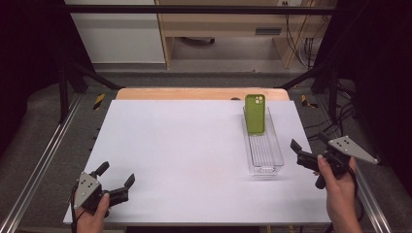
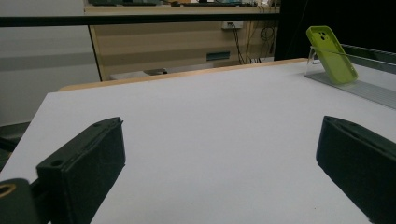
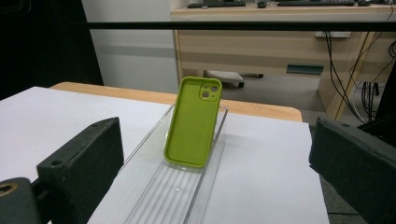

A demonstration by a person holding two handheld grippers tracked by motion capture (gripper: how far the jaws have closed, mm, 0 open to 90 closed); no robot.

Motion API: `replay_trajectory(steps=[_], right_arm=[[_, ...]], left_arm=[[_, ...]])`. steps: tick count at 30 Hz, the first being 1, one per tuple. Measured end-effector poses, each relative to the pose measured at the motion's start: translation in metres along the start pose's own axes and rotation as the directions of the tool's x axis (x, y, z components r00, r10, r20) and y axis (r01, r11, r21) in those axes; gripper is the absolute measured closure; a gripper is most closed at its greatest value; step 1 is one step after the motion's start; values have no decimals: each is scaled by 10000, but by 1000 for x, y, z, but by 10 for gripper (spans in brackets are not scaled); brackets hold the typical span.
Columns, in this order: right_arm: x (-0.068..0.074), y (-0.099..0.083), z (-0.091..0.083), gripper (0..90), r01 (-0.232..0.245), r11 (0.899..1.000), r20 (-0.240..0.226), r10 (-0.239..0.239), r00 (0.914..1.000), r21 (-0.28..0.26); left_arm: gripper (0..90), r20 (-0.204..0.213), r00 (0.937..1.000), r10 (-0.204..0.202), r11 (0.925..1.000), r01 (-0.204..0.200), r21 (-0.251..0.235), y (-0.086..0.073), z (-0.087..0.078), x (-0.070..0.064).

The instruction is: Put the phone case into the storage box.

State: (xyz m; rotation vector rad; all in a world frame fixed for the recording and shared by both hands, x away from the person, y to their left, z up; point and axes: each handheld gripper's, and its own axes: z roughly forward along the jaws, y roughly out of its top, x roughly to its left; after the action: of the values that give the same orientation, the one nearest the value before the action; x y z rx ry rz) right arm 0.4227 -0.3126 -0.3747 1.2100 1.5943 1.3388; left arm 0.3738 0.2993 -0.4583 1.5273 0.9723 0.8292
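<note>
Here's the lime-green soft phone case [image 1: 254,113], propped nearly upright with its hollow side facing the person, leaning back against the far end wall of a long clear ribbed plastic tray [image 1: 265,155]. In the right gripper view the case [image 3: 192,122] sits dead centre between the jaws, its foot on the tray [image 3: 173,191] floor, camera cut-out at the top. The tray lies lengthwise on the right half of the white table top [image 1: 184,155], running away from the person.

Right gripper [image 1: 307,145] hangs off the table's right edge, just beside the near end of the tray, jaws spread wide and holding nothing. A bare strip of white surface and the tray's near wall lie between it and the case.

Left gripper [image 1: 115,174] hovers low over the near left corner of the table, well apart from the tray, jaws likewise wide apart and empty. Looking along it, there is open table all the way across, with the green case [image 2: 330,55] small at the upper right, tilted in its tray [image 2: 369,88].

Around the scene: a pale wooden strip [image 1: 201,93] along the table's far edge, a black frame bar [image 1: 194,8] crossing overhead, a wooden desk [image 3: 280,42] behind with cables [image 3: 345,70] hanging at its right side, dark curtains on both flanks
</note>
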Motion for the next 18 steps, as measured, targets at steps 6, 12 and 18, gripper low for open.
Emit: replay_trajectory(steps=[6, 12, 18], right_arm=[[-2, -11, -3, 40, 15, 9996, 175, -10, 9998, -269], [-5, -21, -5, 39, -48, 9995, 254, 56, 9997, -308], [-5, -31, -6, 39, -19, 9995, 288, 28, 9996, -326]], left_arm=[[9, 12, 10000, 25, 10000, -25, 8, 0, 0, 0], [9, -72, 10000, -19, 10000, 19, -26, 0, -1, 2], [9, -68, 10000, -7, 10000, 7, -45, 1, -2, 3]])
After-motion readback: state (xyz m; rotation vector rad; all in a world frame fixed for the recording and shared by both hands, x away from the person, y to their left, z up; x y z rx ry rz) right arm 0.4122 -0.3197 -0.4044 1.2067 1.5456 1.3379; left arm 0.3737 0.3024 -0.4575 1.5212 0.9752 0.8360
